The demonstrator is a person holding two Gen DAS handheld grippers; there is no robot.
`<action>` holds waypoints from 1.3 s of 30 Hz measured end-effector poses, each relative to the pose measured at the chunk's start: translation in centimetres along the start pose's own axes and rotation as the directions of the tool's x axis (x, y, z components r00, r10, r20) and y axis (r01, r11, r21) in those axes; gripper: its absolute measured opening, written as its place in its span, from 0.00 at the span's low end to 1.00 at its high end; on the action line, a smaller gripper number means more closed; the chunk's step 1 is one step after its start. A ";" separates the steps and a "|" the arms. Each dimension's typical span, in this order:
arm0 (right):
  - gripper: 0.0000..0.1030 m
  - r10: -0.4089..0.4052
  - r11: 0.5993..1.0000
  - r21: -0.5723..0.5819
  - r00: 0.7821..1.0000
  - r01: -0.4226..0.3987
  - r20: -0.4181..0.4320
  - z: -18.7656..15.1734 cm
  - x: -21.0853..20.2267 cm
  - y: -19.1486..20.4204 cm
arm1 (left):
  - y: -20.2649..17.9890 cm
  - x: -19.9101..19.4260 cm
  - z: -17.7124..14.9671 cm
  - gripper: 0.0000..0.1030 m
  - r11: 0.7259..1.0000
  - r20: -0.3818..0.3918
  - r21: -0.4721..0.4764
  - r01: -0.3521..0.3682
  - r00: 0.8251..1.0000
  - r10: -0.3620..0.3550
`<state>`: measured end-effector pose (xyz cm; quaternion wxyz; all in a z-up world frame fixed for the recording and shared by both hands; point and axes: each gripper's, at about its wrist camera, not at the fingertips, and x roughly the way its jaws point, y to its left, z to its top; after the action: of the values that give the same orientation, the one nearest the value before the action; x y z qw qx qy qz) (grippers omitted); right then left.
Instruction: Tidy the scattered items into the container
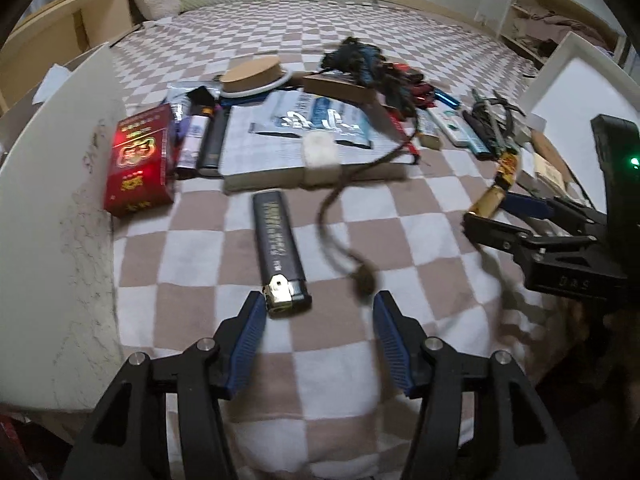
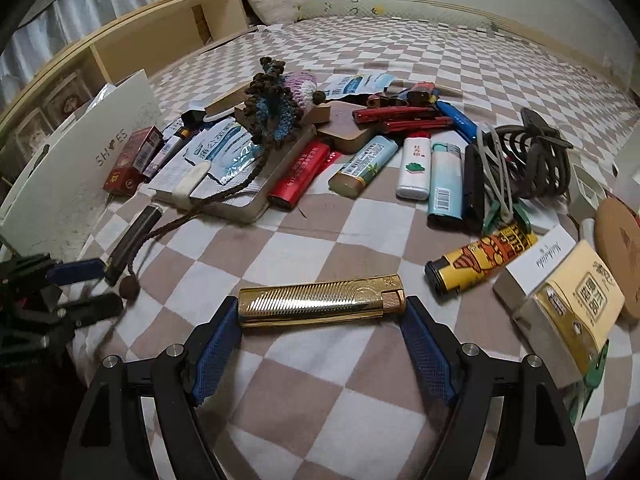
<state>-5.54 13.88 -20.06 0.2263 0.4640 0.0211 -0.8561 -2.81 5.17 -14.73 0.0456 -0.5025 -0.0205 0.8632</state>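
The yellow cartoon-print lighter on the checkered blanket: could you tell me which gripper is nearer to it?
Right. The right gripper, clamping the gold lighter, sits just beside the yellow lighter; the left gripper is farther off.

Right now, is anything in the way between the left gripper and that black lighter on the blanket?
Nothing visible. The black lighter lies alone on the checked blanket, its metal end just ahead of the open left gripper. The brown cord with its knot lies to the lighter's right, apart from it, near the right finger.

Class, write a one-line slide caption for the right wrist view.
Right hand-held gripper spans a gold lighter end to end on a checked blanket strewn with lighters.
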 end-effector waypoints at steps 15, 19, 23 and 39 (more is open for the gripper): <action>0.79 0.030 0.999 0.015 1.000 -0.030 0.008 -0.2 -0.2 -0.6 | -3.8 0.4 3.0 0.55 0.975 0.032 0.105 0.194 0.980 -0.198; 0.79 0.035 0.999 0.017 0.999 -0.035 0.006 -0.2 -0.2 -0.7 | -1.1 -0.4 2.8 0.58 0.992 0.058 0.060 0.108 0.992 -0.111; 0.79 0.034 0.999 0.015 0.999 -0.034 0.005 -0.2 -0.2 -0.6 | 1.6 -0.7 3.1 0.58 1.000 0.078 0.003 -0.008 0.997 0.007; 0.79 0.032 0.999 0.010 0.999 -0.032 0.003 -0.2 -0.2 -0.5 | 0.3 2.3 2.9 0.58 0.972 0.001 0.216 -0.088 0.996 0.090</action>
<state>-5.53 14.48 -20.12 0.2376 0.4642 0.0092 -0.8532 -6.49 5.12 -15.26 0.0615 -0.4985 0.0962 0.8593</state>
